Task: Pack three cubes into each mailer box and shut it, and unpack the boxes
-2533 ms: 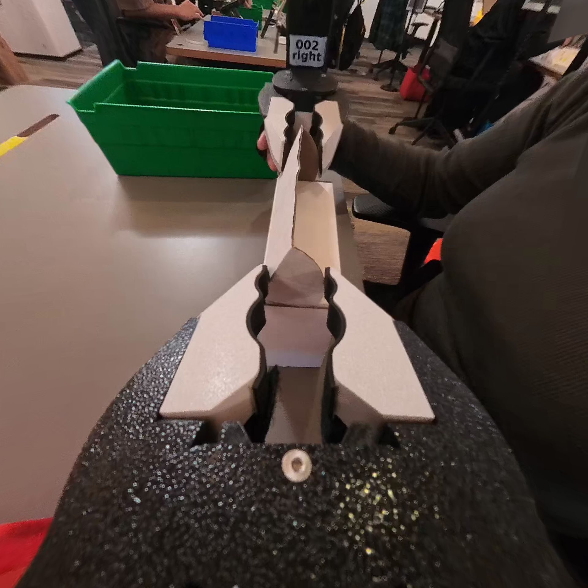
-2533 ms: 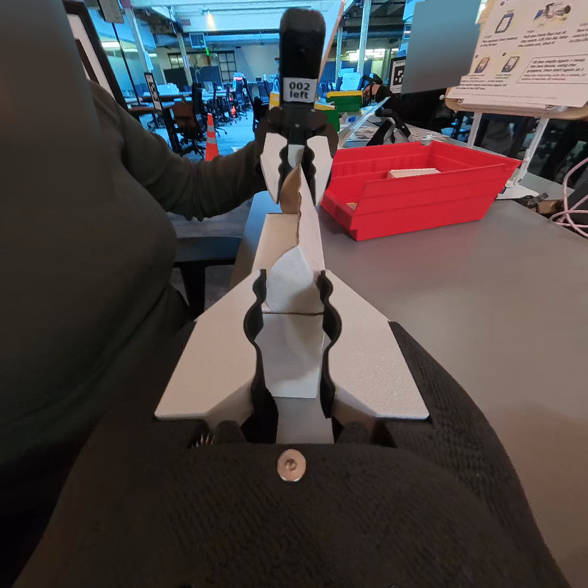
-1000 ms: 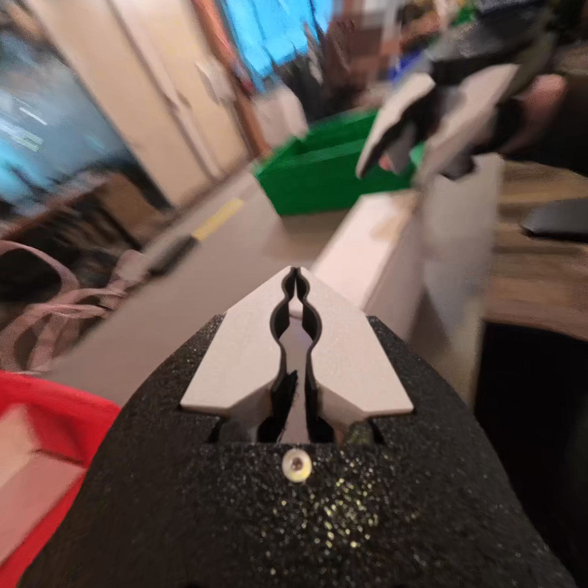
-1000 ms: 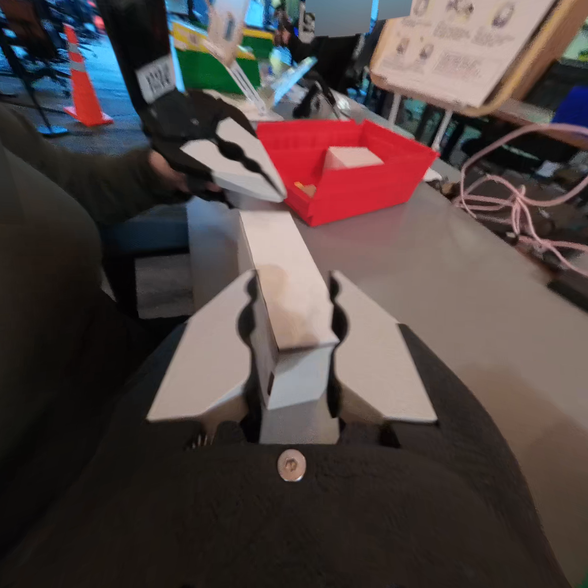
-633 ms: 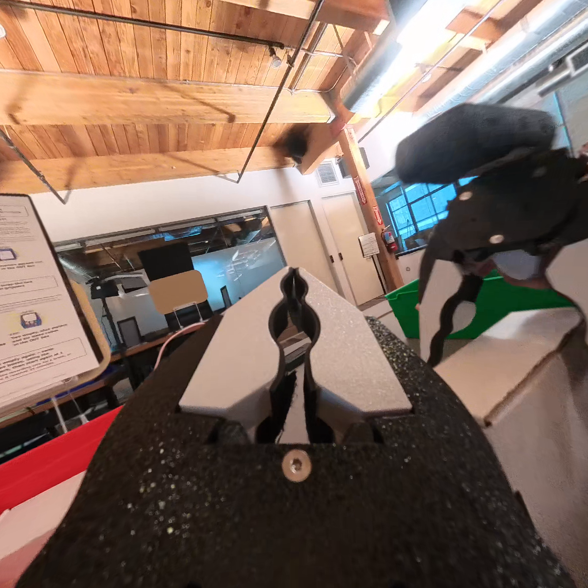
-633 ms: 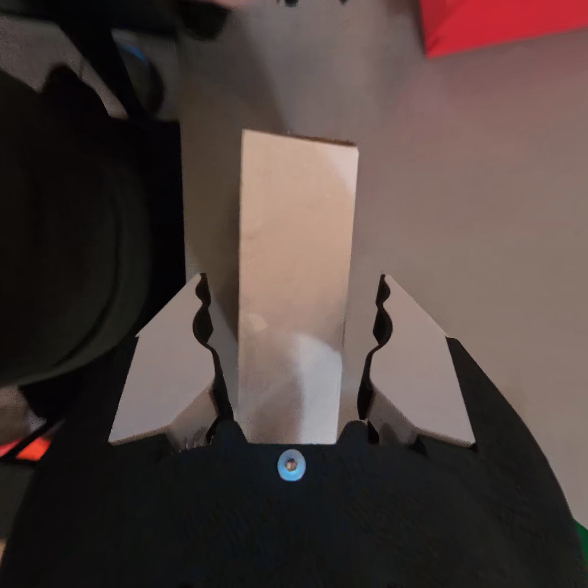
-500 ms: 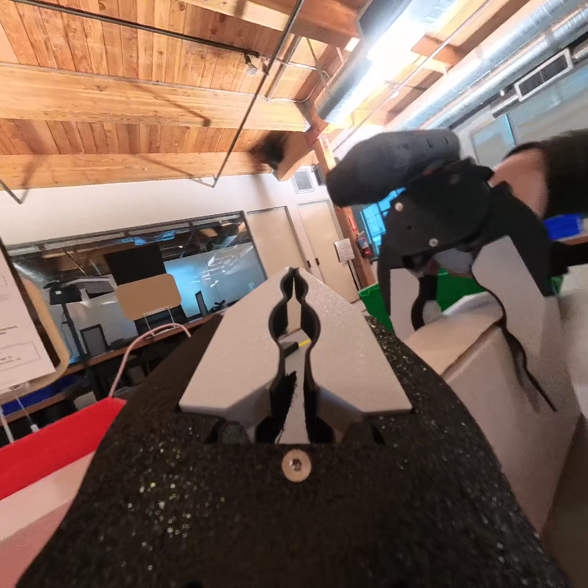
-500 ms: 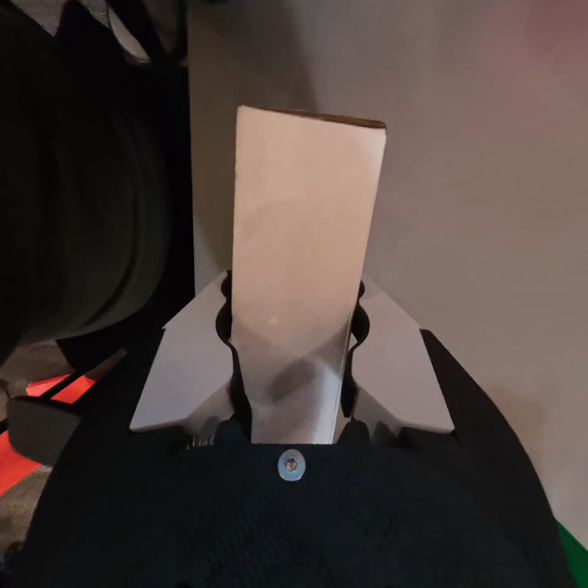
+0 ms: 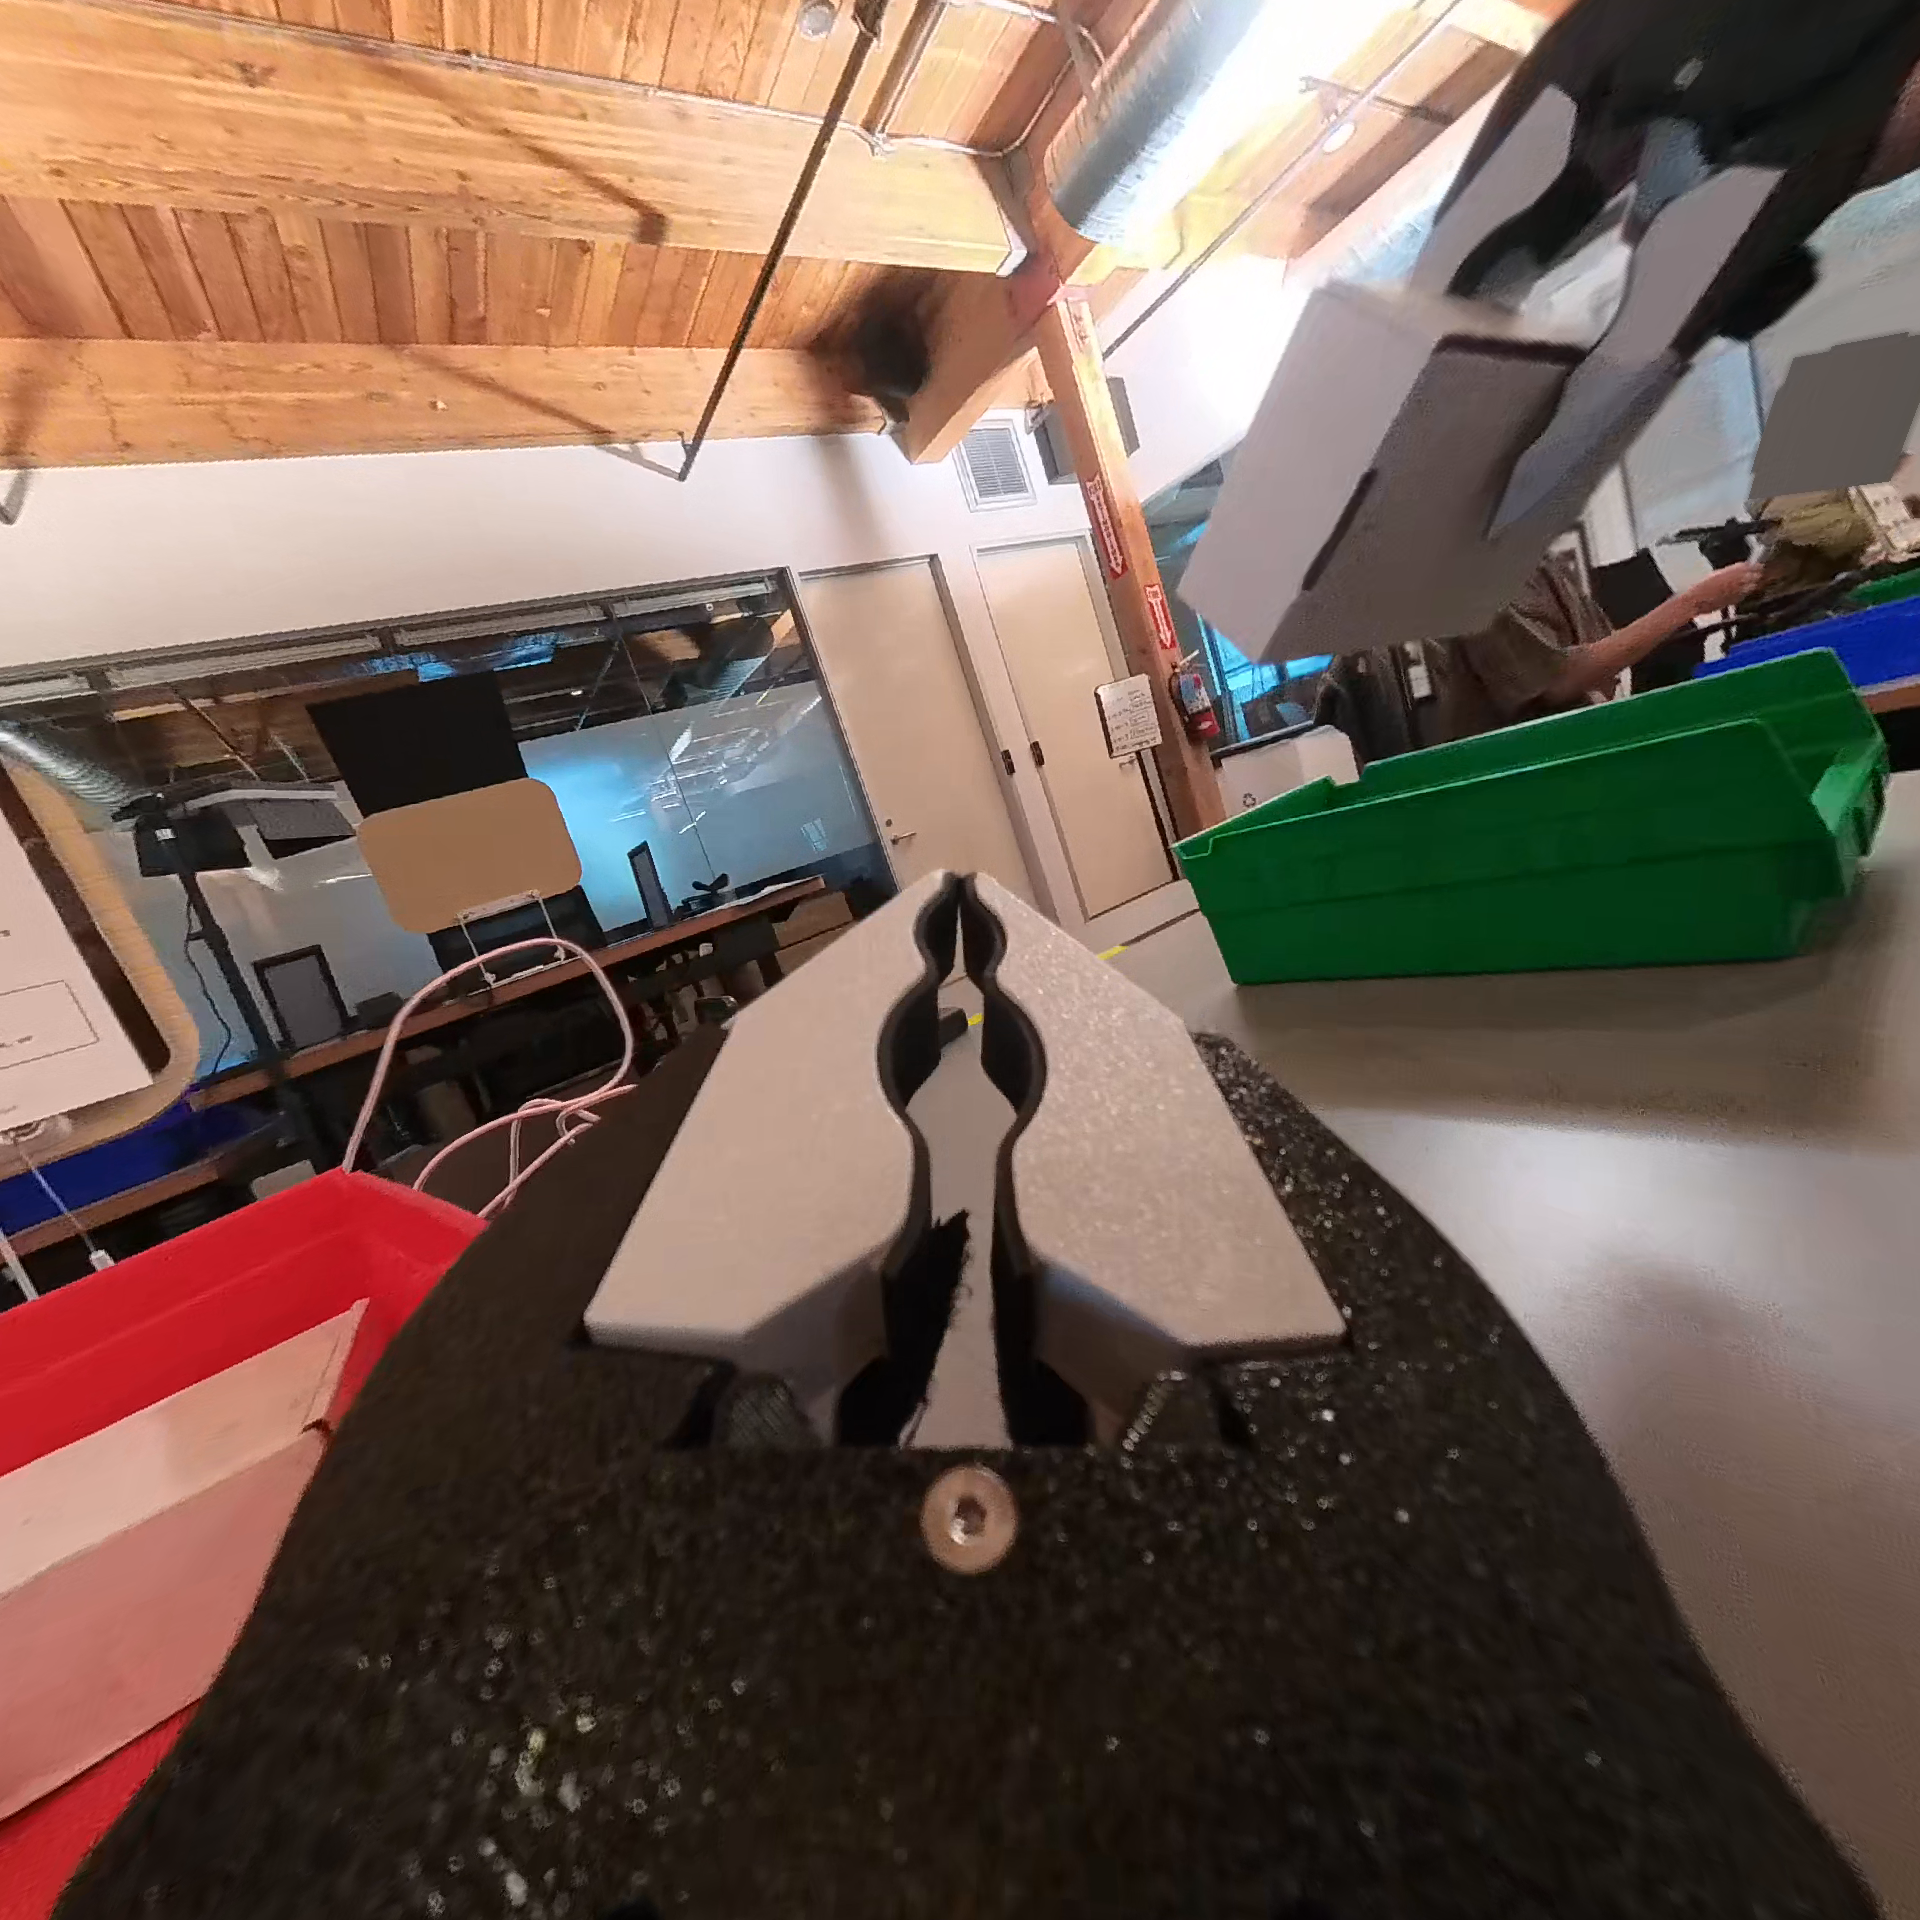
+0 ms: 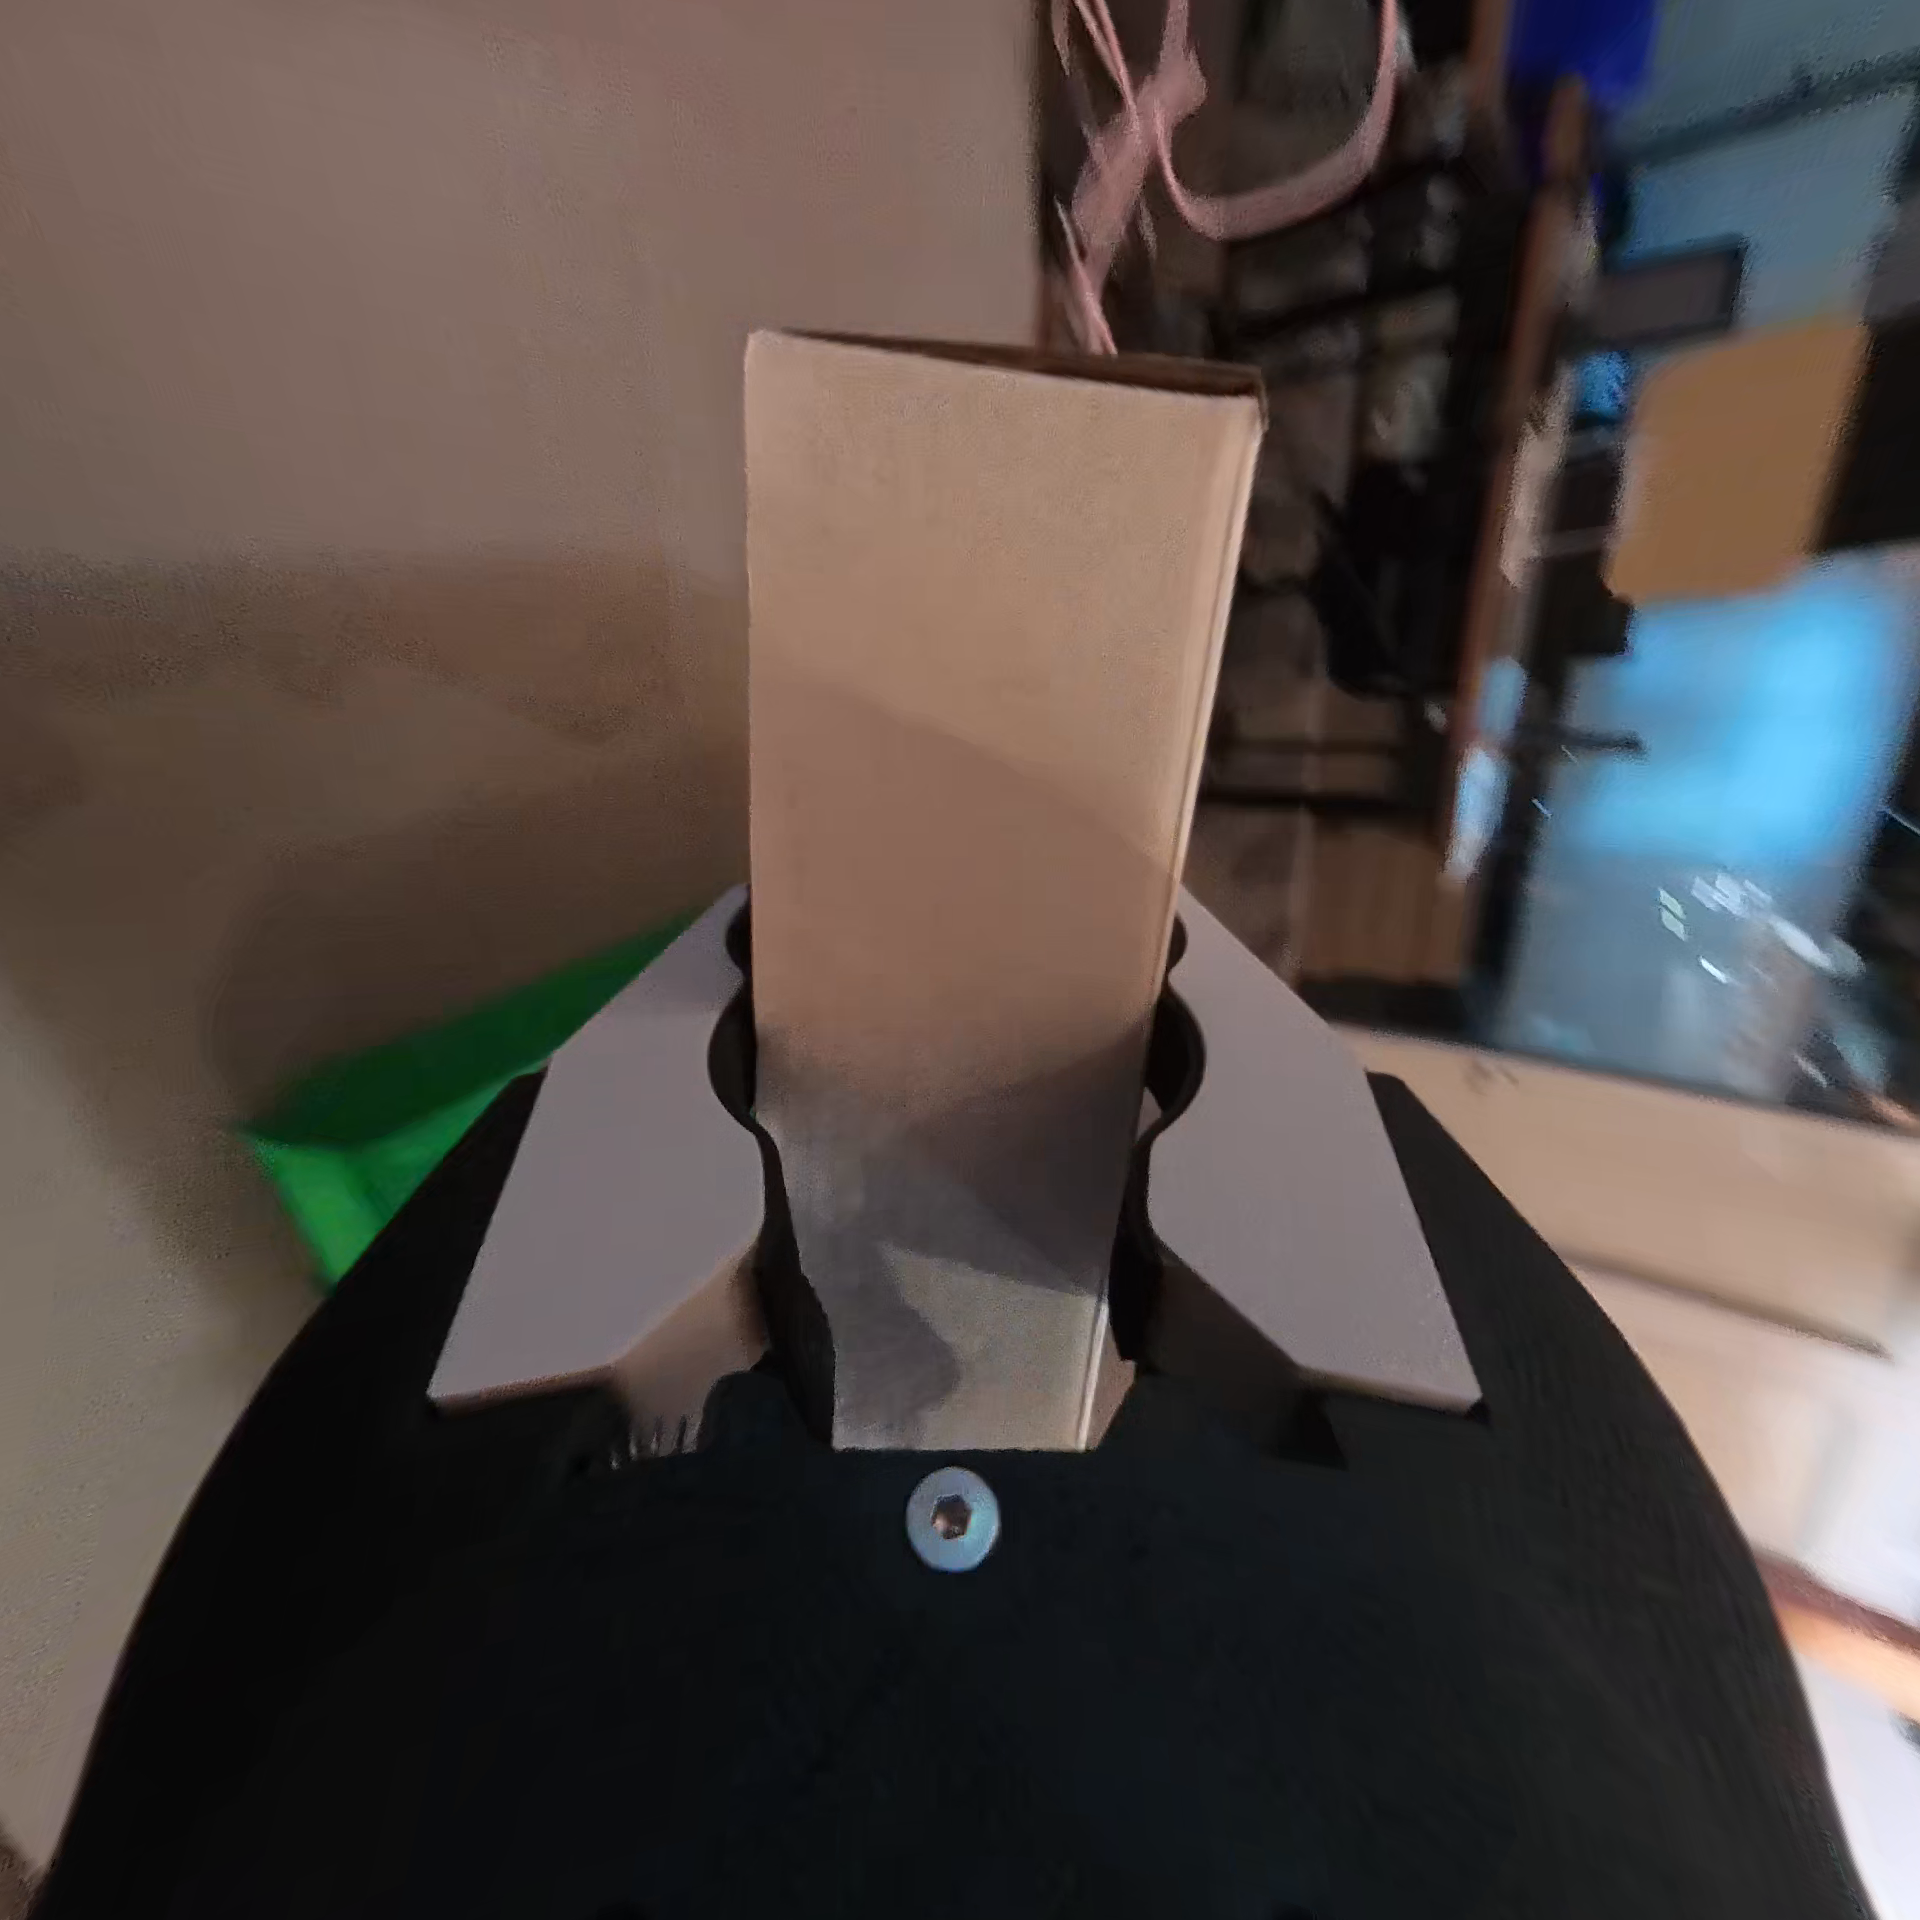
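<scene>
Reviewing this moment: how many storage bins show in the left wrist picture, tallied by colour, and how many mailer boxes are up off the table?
Green bin: 1
Red bin: 1
Blue bin: 1, far back on another table
Mailer box in the air, clamped in the right gripper: 1
Total: 3 bins and 1 box, 4 things.

An open-plan workshop or lab in an industrial loft: exposed timber ceiling beams, a metal air duct, glass-walled meeting rooms, long worktables carrying green and red plastic parts bins.
</scene>
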The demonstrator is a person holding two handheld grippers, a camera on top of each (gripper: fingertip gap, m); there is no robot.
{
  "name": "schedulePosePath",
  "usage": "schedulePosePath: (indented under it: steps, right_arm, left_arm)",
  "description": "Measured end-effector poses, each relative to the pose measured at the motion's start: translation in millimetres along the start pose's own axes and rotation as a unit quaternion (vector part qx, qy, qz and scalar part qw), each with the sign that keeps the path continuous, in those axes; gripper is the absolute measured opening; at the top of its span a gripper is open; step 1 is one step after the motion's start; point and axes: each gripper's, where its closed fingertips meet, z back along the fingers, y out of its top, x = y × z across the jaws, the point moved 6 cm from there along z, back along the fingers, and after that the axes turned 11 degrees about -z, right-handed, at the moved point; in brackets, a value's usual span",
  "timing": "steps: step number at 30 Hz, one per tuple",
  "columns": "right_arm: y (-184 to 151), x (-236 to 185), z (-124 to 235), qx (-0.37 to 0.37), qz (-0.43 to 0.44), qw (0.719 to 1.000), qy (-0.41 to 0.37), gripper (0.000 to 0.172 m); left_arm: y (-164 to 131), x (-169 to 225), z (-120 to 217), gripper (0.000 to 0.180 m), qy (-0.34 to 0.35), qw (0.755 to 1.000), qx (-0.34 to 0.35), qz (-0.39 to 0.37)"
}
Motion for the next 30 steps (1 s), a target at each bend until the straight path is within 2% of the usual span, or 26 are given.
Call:
schedulePosePath:
  steps: [4, 6, 9, 16, 21, 22, 23, 25, 27, 30]
  right_arm:
    - [-87, 33, -34, -0.118, 0.048, 0.99, -0.068, 0.072]
    - [-125, 31, -61, -0.155, 0.056, 0.985, -0.045, 0.072]
    - [-160, 17, -97, -0.155, 0.067, 0.986, -0.008, 0.072]
    - [-181, -4, -161, -0.103, 0.145, 0.983, -0.039, 0.075]
    - [-190, -6, -179, -0.064, 0.153, 0.984, -0.068, 0.076]
    - [-192, -8, -179, -0.074, 0.144, 0.986, -0.049, 0.073]
    - [-194, -11, -180, -0.095, 0.128, 0.987, -0.021, 0.08]
    - [-195, -16, -177, -0.139, 0.1, 0.985, 0.031, 0.105]
    - [-192, -20, -168, -0.163, 0.071, 0.981, 0.082, 0.117]
    - [-183, -19, -151, -0.176, 0.015, 0.976, 0.131, 0.117]
  left_arm:
    - [-3, 3, -3, 0.0, -0.008, 1.0, -0.011, -0.008]
    - [-5, 4, -4, 0.0, -0.012, 1.0, -0.018, -0.006]
    - [-8, 4, -6, 0.0, -0.016, 0.999, -0.028, -0.001]
    - [-12, 2, -7, 0.0, -0.015, 0.999, -0.041, 0.007]
    - [-13, 2, -6, 0.0, -0.017, 0.999, -0.046, 0.012]
    - [-14, 2, -6, 0.0, -0.018, 0.999, -0.048, 0.012]
    - [-14, 2, -6, 0.0, -0.018, 0.999, -0.049, 0.013]
    - [-14, 2, -6, 0.0, -0.019, 0.999, -0.048, 0.016]
    - [-14, 2, -6, 0.0, -0.021, 0.998, -0.048, 0.019]
    - [-14, 4, -6, 0.0, -0.026, 0.998, -0.05, 0.025]
